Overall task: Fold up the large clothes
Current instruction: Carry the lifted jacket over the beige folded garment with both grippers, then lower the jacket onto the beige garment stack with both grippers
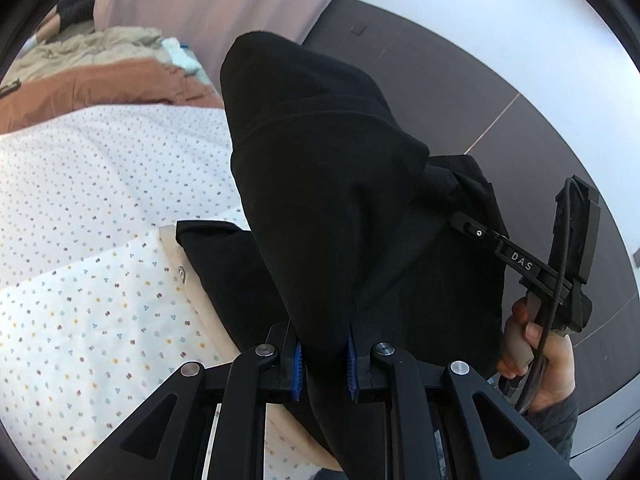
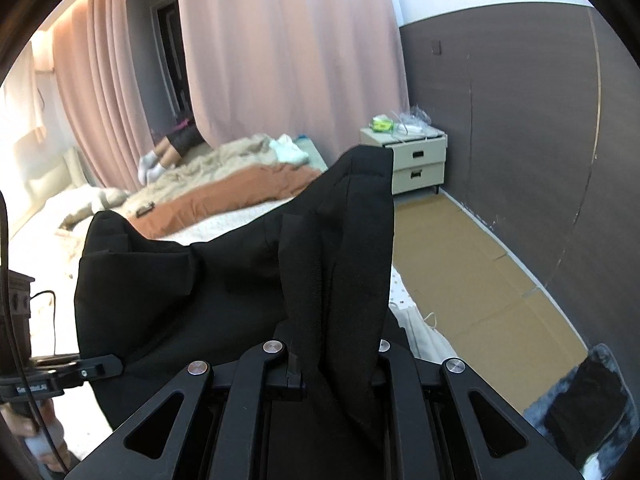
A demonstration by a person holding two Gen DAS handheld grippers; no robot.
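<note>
Beyond the black garment (image 2: 240,280), a cluttered bed (image 2: 224,196)

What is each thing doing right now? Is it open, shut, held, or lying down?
Black garment: held up, draped, lower part on the bed.
Left gripper: shut on the black garment.
Right gripper: shut on the black garment.
Nightstand: both drawers shut.
Pink curtain: drawn, hanging.
Orange blanket: lying rumpled on the bed.

Bright daylight from the left, overexposed whites, fisheye edges dark and bent, slight motion blur
</note>
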